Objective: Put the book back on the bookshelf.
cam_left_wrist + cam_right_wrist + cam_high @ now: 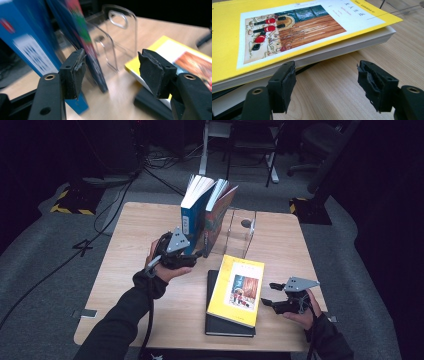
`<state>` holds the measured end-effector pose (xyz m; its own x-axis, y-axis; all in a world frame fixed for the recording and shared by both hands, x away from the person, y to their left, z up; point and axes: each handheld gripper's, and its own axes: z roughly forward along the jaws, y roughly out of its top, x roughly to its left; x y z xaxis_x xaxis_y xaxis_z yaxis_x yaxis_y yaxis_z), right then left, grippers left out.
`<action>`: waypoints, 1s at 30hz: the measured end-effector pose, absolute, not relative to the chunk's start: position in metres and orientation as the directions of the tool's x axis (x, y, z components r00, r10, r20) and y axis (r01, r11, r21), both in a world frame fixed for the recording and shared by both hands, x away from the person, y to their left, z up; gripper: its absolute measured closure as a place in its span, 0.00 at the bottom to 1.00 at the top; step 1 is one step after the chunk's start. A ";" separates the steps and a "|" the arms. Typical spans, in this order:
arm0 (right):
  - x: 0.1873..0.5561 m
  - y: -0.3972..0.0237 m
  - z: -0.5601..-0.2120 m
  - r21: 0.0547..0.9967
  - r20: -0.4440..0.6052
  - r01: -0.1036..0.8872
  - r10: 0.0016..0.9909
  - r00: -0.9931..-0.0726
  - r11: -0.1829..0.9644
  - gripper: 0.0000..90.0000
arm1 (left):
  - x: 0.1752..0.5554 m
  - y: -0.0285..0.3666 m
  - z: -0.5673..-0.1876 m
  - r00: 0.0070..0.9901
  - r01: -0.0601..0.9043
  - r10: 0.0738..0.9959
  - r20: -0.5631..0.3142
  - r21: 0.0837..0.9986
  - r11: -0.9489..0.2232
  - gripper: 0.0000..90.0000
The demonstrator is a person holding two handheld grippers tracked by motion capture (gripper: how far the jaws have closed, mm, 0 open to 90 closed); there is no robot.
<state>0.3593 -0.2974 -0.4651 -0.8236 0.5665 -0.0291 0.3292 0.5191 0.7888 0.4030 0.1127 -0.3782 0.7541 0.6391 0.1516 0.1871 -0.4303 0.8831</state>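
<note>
- High view: a clear acrylic bookend [241,232] was seen standing upright near the middle of the wooden table [135,245]. Two books were stood on end just left of it, a blue book [192,217] and a colourful book [216,217] leaning at the top toward the bookend; their pages were fanned open at the top.
- The left gripper [192,256] was held at the foot of the two upright books; whether a pad touched a cover could not be told from above.
- A yellow book [237,290] was laid flat on a black book [220,322] at the near edge, and the right gripper [267,294] was held just beside the yellow book's right edge, apart from it.
- Left gripper view: the left gripper [111,71] was shown with its jaws apart and nothing pressed between them. The colourful book's [87,47] lower corner stood between the pads, beyond them, though blur makes this uncertain. The blue book's [27,45] white label and the bookend's [122,37] looped cut-out were shown here; the yellow book [160,50] lay to the right.
- Right gripper view: the right gripper [325,85] was shown with jaws apart over bare table [332,82], empty. The yellow book's [294,32] cover picture, printed characters and white page block were made out, with the black book [227,93] beneath.
</note>
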 end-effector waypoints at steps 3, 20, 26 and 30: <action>0.358 -0.296 -0.464 0.788 -0.036 0.321 0.560 -0.828 0.525 0.35 | 0.396 0.115 -0.397 0.778 0.205 0.608 0.158 0.850 -0.484 0.41; 0.352 -0.289 -0.455 0.788 -0.038 0.318 0.557 -0.830 0.528 0.35 | 0.361 0.128 -0.465 0.839 0.304 0.541 0.061 0.771 -0.559 0.34; 0.343 -0.284 -0.448 0.792 -0.020 0.317 0.542 -0.840 0.522 0.35 | 0.344 0.128 -0.478 0.860 0.300 0.504 0.076 0.724 -0.621 0.32; 0.342 -0.281 -0.446 0.794 0.017 0.339 0.540 -0.842 0.504 0.33 | 0.328 0.126 -0.492 0.869 0.334 0.492 0.048 0.677 -0.656 0.28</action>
